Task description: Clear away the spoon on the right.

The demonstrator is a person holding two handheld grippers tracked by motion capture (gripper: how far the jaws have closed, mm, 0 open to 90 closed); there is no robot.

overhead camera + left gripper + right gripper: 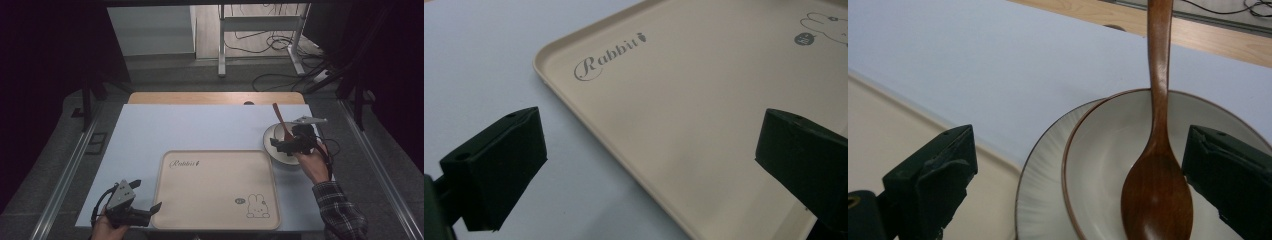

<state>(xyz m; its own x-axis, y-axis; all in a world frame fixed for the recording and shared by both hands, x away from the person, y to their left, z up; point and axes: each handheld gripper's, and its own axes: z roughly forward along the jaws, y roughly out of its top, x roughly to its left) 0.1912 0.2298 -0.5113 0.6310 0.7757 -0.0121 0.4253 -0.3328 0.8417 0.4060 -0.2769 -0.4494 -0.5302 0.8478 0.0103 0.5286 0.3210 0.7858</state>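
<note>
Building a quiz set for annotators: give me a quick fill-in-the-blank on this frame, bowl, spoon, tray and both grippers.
1. The wooden spoon rests with its scoop inside the ____.
2. The bowl sits on a white ____.
3. The word printed on the beige tray reads ____.
4. The jaws of the left gripper and of the right gripper stand ____.

Missing words: bowl; plate; Rabbit; open
</note>
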